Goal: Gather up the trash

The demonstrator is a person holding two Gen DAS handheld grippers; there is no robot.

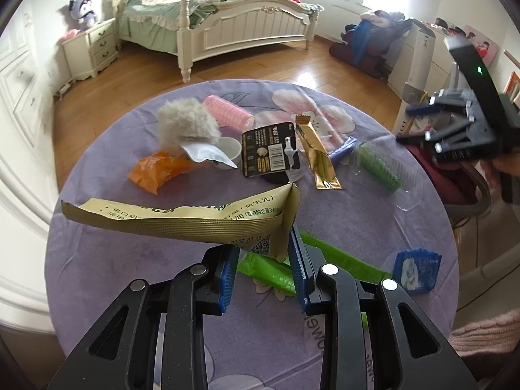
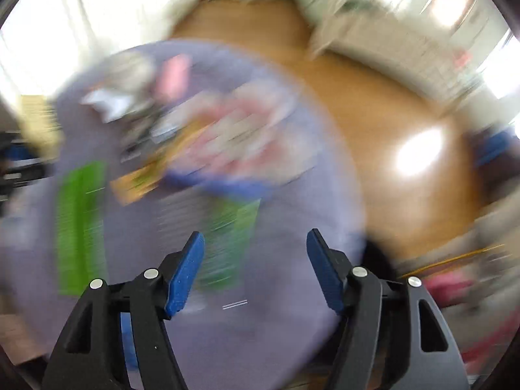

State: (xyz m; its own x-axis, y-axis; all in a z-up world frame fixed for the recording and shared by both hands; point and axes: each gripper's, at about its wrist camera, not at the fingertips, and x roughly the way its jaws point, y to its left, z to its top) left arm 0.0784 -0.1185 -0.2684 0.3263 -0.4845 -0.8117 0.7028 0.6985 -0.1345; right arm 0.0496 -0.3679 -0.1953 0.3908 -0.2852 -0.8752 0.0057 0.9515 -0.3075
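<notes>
Two grippers worked over the round purple-covered table (image 1: 325, 214). Left gripper (image 1: 265, 271) had its blue pads pinched on a gold torn packet (image 1: 182, 216), lifted clear above the cloth! Right gripper (image 2: 255, 271) hung with jaws spread wide and nothing between them, its view badly blurred. Scattered on the cloth lay a green wrapper (image 1: 269, 271), an orange wrapper (image 1: 156, 170), a black card (image 1: 266, 151) and a blue sachet (image 1: 416, 269).

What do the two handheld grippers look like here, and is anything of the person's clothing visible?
Both the left gripper and right gripper have black angular linkage frames with silver round pivot pins and blue ridged finger pads. The right one's black body carries a small green light. A pink knitted sleeve shows at the frame's lower right edge.
</notes>
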